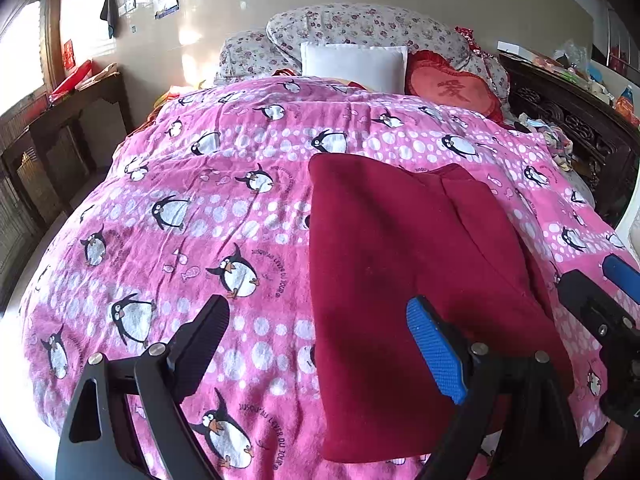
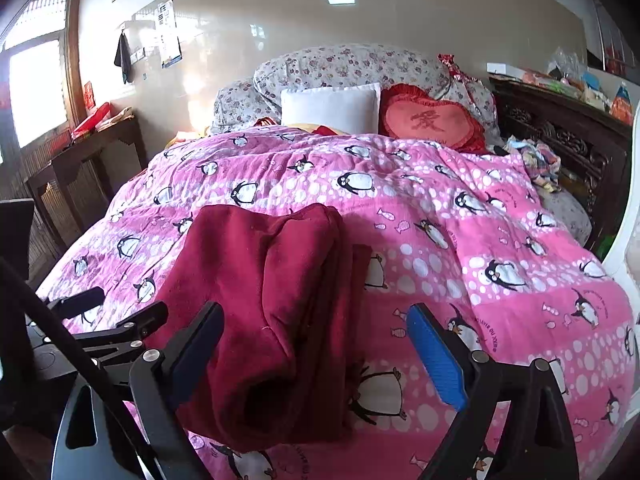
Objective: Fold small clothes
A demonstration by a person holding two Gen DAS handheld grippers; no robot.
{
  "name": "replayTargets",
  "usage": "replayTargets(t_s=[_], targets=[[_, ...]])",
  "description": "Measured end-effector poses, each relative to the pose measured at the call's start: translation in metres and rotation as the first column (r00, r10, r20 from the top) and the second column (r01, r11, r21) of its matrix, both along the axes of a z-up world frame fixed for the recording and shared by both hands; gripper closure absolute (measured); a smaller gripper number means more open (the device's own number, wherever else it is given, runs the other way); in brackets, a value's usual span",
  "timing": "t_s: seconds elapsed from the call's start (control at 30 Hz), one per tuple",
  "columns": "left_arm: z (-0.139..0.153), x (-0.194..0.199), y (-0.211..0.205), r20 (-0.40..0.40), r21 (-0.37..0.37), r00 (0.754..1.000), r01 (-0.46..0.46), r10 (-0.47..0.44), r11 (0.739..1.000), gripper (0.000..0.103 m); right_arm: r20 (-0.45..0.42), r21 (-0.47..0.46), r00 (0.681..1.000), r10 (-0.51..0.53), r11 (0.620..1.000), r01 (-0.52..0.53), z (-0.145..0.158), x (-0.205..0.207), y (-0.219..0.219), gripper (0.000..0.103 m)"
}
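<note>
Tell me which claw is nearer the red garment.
Right. The right claw is open directly over the red garment; the left claw is open beside its left edge, one finger overlapping.

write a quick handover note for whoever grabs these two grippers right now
Left gripper: open, holding nothing, hovering over the near left edge of the dark red fleece garment.
Right gripper: open, empty, hovering over the garment's near right side.
The garment lies on the pink penguin quilt, already folded lengthwise into a long strip with layers stacked along its right edge.
Left to do, probably: fold the strip crosswise into a compact bundle and smooth it. No other small clothes are clearly laid out for folding.
</note>
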State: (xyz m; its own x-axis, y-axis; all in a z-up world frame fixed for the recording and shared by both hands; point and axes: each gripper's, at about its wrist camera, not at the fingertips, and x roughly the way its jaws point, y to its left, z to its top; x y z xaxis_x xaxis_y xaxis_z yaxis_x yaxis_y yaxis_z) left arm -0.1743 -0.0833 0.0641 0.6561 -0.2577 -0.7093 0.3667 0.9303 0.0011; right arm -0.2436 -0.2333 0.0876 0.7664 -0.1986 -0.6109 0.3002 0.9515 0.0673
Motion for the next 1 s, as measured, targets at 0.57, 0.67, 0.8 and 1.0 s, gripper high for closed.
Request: replayTargets(t_s=[0.57,0.67,0.8,1.0], targets=[[0.007,-0.013,0.005,0.056,0.009,0.998,-0.019,0.018,1.000,0.013,0.003,0.007,1.000,-0.005,1.000,0.005,0.002,-0.004,0.004,0.005],[0.005,-0.014,0.005,0.054,0.013,0.998,-0.020,0.019,1.000,0.013,0.004,0.010,1.000,-0.004,1.000,0.004,0.001,-0.004,0.005,0.004],[0.006,-0.013,0.005,0.055,0.012,0.998,-0.019,0.018,1.000,0.013,-0.005,0.016,1.000,-0.002,1.000,0.003,-0.001,-0.001,0.006,0.004],[0.002,-0.014,0.004,0.051,0.017,0.999,-0.015,0.014,1.000,0.013,-0.011,0.020,1.000,-0.001,1.000,0.002,-0.003,0.001,0.006,0.004]])
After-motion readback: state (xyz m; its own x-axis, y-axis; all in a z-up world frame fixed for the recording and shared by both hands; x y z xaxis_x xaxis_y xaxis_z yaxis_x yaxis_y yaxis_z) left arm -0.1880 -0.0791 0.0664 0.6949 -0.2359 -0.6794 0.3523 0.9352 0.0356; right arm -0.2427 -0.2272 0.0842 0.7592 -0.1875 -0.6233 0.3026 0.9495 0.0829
